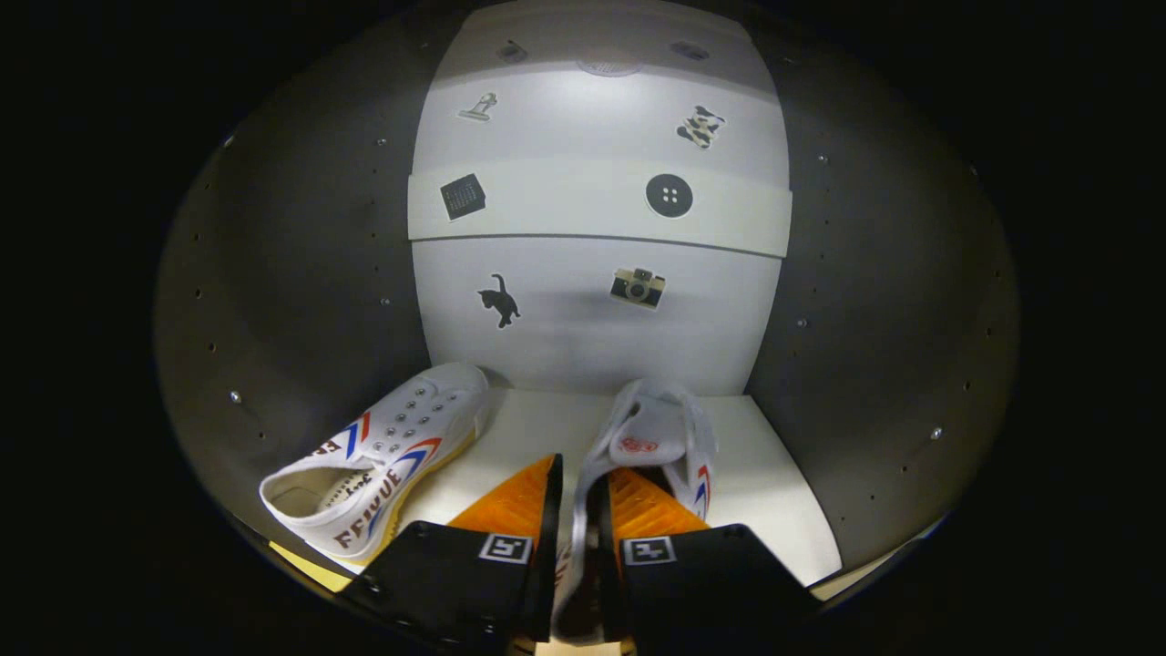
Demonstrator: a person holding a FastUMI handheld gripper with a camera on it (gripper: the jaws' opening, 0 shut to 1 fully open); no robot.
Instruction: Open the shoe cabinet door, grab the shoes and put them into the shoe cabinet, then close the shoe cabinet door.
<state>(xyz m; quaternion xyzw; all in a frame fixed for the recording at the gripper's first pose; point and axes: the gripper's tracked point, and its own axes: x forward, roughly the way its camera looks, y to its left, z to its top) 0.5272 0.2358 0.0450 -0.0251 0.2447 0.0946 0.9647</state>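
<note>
Two white shoes sat inside the cabinet [301, 301], one [383, 456] by the shelf's [774, 492] left edge, the other [651, 437] pinched by its side wall in the gripper [578, 483], best released gently, parallel.

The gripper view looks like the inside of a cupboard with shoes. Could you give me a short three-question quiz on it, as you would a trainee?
1. True or false: the tool with orange ribbed fingers is shut on the side wall of a white canvas sneaker with red and blue stripes.
2. Where does the second white canvas sneaker lie?
A. On the cabinet's pale floor, beside the fingers
B. Stacked on the held sneaker
C. On the upper shelf
3. Fill in: on the white back wall, beside the black cat sticker, is a ______ sticker.

Key: 1 true; 2 A; 3 camera.
</note>
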